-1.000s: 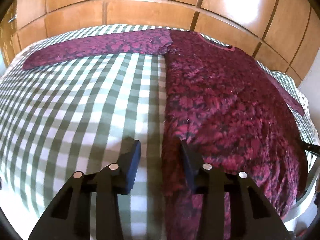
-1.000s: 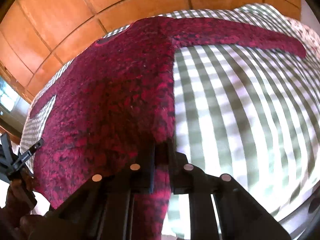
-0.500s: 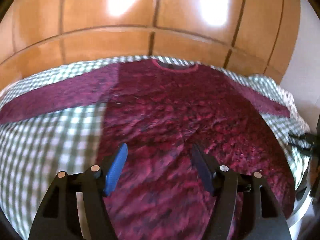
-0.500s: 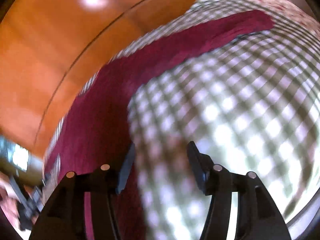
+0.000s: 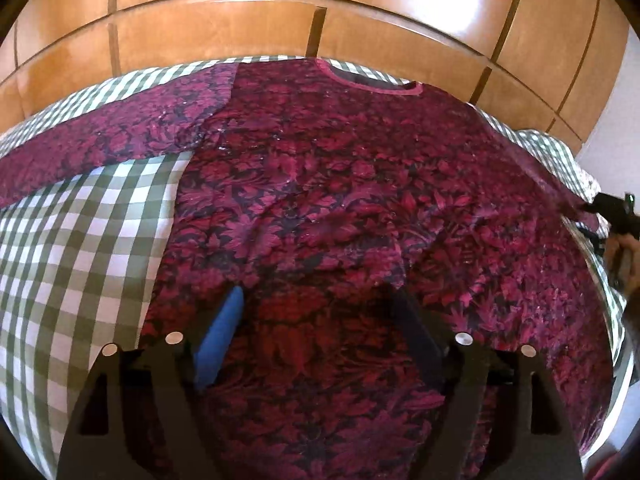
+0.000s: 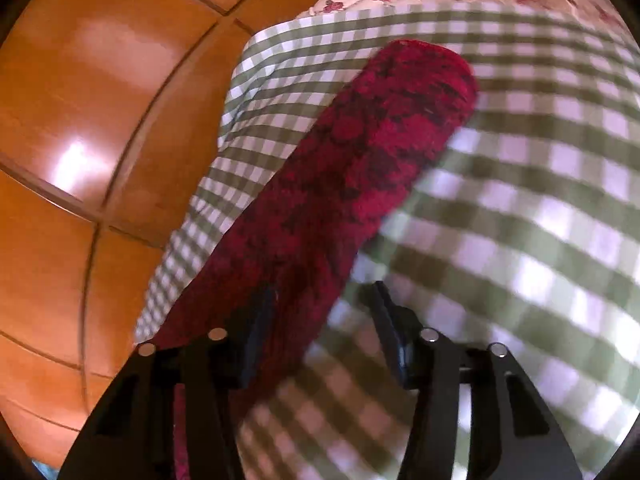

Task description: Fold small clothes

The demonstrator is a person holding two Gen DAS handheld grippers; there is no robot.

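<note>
The top lies flat on the bed beneath the left jaws (collar far ahead); one sleeve runs ahead of the right jaws.

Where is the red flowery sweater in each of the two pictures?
Left wrist view: the sweater fills the middle, laid flat, collar at the top, one sleeve stretching left.
Right wrist view: only one sleeve shows, running from the bottom left up to its cuff at upper centre.
Shared landmark: the green checked bedcover under the sweater, with the wooden wardrobe panels behind, shows in both.
</note>
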